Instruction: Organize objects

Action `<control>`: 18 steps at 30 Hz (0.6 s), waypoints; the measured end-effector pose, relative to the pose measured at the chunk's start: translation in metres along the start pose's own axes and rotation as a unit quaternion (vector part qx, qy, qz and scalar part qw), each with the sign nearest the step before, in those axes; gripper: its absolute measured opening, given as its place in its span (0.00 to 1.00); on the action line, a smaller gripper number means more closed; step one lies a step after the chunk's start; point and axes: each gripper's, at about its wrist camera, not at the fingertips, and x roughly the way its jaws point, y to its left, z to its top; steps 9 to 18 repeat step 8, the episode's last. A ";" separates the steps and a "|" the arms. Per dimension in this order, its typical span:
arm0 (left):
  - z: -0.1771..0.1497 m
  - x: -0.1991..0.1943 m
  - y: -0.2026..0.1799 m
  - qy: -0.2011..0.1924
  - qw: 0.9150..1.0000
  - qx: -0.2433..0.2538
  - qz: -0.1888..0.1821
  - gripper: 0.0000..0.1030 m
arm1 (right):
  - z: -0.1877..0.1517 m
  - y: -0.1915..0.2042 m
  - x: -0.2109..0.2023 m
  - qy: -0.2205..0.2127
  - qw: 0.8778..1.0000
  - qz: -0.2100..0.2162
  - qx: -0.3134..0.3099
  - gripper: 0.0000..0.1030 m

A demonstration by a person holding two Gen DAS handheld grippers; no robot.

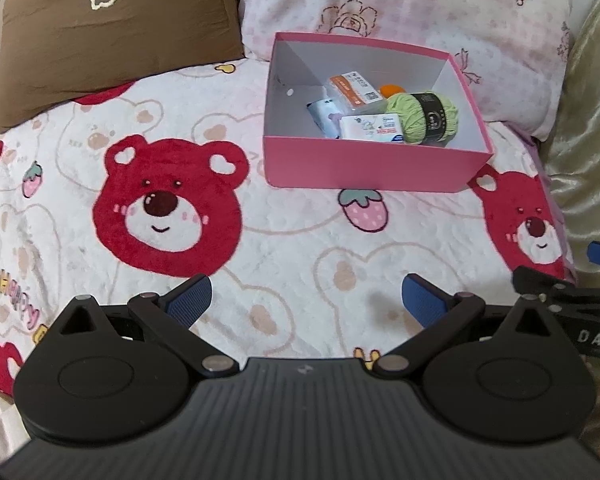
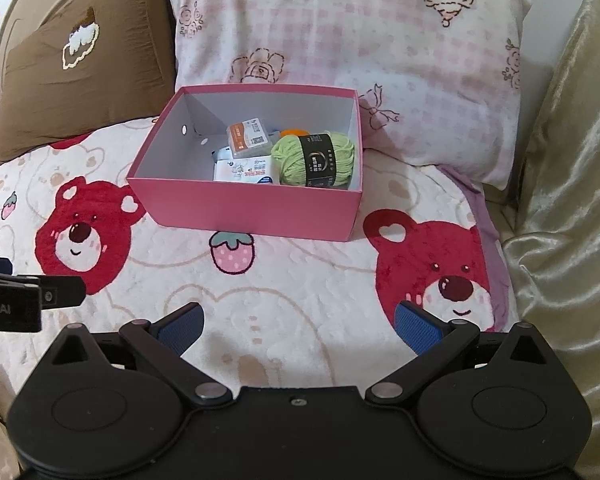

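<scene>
Left wrist view: left tongs (image 1: 307, 298) at bottom centre, spread wide, nothing between the blue pads, hovering over the bear-print blanket (image 1: 172, 208) on the bed. Pink box (image 1: 364, 164) sits upper centre-right of frame, open top, white inside. In it: green yarn ball (image 1: 422, 118) with a black label at the right side, white tissue pack (image 1: 370, 128) against the near wall just left of the yarn, orange-and-white clear case (image 1: 354, 90) behind it, a small pale packet (image 1: 326, 116) at left, and an orange item (image 1: 392, 90) mostly hidden behind the yarn. Brown pillow (image 1: 112, 40) upper left, pink checked pillow (image 1: 420, 12) behind the box. Part of the right tongs' body shows at the right edge.

Right wrist view: right tongs (image 2: 299, 326) at bottom centre, also spread wide, empty. Same pink box (image 2: 244, 210) mid-frame, slightly left of centre, resting on the blanket with its far edge near the pink checked pillow (image 2: 340, 32). Yarn ball (image 2: 314, 158) in the right half, tissue pack (image 2: 246, 170) just left of it at the near wall. Gold fabric (image 2: 572, 180) down the right side.
</scene>
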 end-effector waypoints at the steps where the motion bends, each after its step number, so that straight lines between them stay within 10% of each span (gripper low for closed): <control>1: 0.000 0.000 0.000 0.000 1.000 0.002 0.004 1.00 | 0.000 -0.001 0.000 0.000 1.000 -0.001 0.001 1.00; 18: 0.000 0.000 -0.001 0.001 1.000 0.002 0.005 1.00 | 0.001 -0.003 0.000 -0.001 1.000 0.001 0.002 1.00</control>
